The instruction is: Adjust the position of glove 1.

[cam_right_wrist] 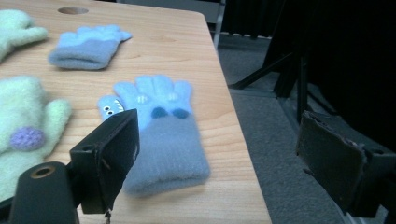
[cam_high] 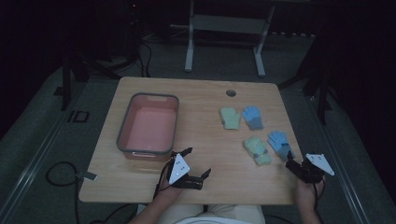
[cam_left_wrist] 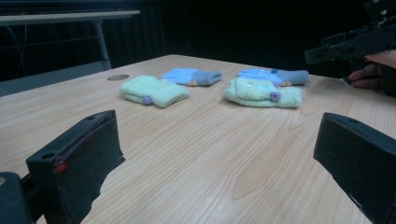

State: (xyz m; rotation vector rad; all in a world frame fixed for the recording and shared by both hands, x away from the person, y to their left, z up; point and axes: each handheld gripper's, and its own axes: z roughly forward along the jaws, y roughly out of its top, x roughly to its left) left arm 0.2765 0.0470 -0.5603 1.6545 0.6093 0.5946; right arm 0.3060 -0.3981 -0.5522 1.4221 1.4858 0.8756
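Black jaws of the right claw [cam_right_wrist: 219,158] gape wide over the nearest blue knitted glove [cam_right_wrist: 159,135] at the wooden counter [cam_high: 205,100] edge; the left claw [cam_high: 192,168] waits open, all four gloves outside the empty pink tub [cam_high: 148,123].

An empty pink tub [cam_high: 148,125] sits left on the wooden table [cam_high: 201,100].

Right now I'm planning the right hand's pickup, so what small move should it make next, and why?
Probably ease the right gripper forward and a little toward the table's middle, to straddle the cuff of the near blue glove. Its fingers stand open, one beside the cuff, the other out past the table edge, so closing now would likely miss the cloth.
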